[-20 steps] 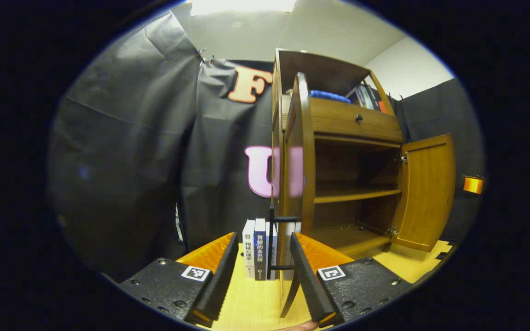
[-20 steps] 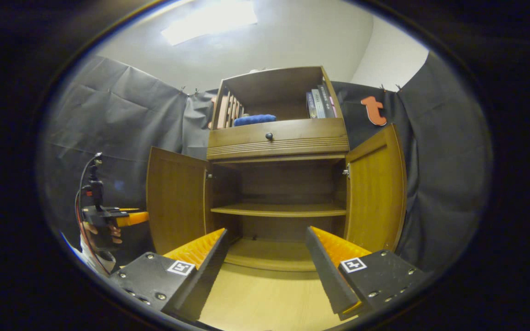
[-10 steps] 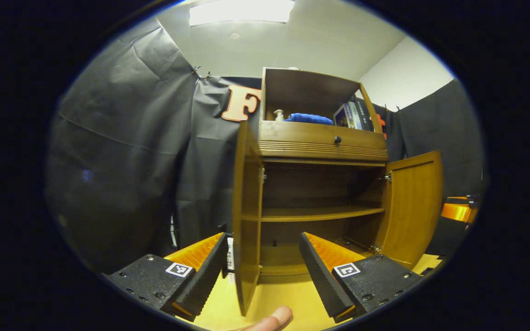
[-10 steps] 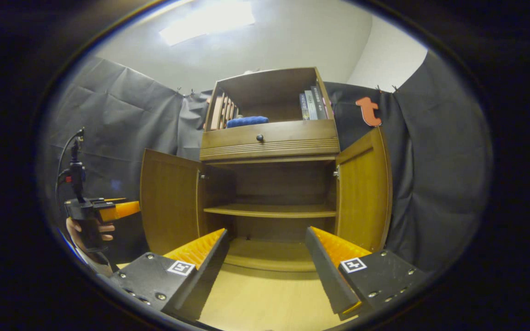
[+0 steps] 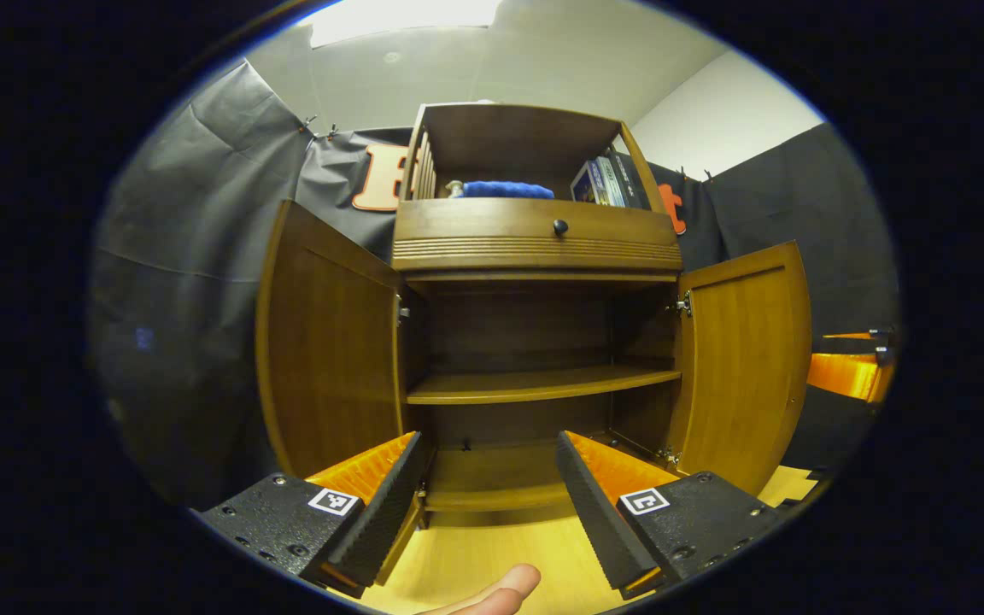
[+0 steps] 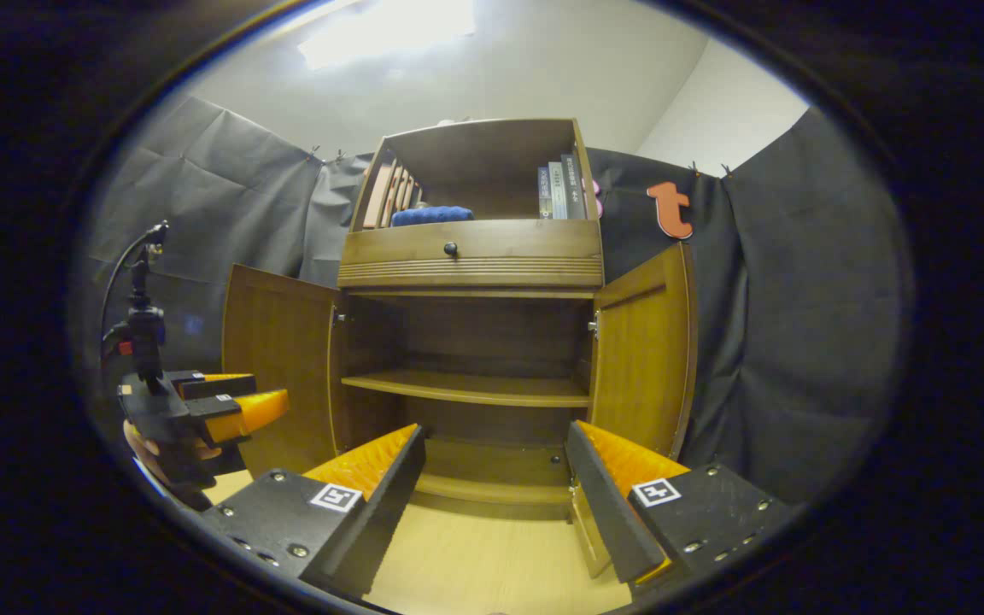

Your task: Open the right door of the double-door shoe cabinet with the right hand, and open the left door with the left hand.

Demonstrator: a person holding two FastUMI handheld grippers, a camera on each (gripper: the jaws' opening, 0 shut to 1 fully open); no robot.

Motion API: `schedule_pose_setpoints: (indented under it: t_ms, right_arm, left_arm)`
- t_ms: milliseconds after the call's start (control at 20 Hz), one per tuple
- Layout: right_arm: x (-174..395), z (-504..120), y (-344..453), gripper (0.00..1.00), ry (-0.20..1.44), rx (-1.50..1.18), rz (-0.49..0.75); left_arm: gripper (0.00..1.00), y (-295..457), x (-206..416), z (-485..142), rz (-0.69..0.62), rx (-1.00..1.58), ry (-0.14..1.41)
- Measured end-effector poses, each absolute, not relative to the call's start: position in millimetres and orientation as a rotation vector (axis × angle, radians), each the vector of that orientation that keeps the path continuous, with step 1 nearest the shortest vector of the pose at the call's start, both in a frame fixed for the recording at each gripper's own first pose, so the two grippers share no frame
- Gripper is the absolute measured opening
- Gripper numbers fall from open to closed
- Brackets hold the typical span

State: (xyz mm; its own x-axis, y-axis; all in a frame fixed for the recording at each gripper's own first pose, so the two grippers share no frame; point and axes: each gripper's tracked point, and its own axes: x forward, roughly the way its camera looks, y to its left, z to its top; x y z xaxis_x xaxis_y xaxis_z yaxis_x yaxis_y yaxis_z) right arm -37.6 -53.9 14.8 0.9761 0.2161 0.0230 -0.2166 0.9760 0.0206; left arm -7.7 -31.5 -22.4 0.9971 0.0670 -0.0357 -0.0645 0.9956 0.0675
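Observation:
The wooden shoe cabinet (image 5: 535, 243) (image 6: 471, 256) stands ahead with both doors swung wide. Its left door (image 5: 330, 342) (image 6: 278, 359) and right door (image 5: 748, 359) (image 6: 646, 350) stand open, and the inner shelf (image 5: 543, 386) (image 6: 466, 389) is bare. My left gripper (image 5: 483, 504) is open in front of the cabinet, holding nothing; the right gripper view shows it at far left (image 6: 227, 406) in a hand. My right gripper (image 6: 492, 504) is open too, with nothing between its fingers; its orange body shows at the right edge (image 5: 846, 371) of the left gripper view.
A drawer with a dark knob (image 5: 560, 226) sits above the doors. The top shelf holds a blue cloth (image 5: 505, 190) and upright books (image 5: 603, 181). The cabinet stands on a light wood table (image 5: 492, 564). A fingertip (image 5: 500, 589) shows at the bottom. Black cloth walls surround the booth.
My left gripper has swung from beside the left door round to face the cabinet's front. The right gripper view has shifted slightly, with the cabinet drifting left. Both doors stay open.

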Motion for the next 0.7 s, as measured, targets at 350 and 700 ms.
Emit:
schedule_pose_setpoints:
  t_ms: [350, 700]
  right_arm:
    - [16.2, -5.6, -51.9, 1.00, 0.038, 0.025, 0.190]
    - [76.0, -56.3, -25.2, 0.99, 0.081, 0.062, 0.245]
  left_arm:
    - [0.94, -80.3, 49.9, -63.6, 0.070, 0.099, 0.110]
    - [0.98, -96.0, 64.8, -73.4, 0.016, 0.121, 0.108]
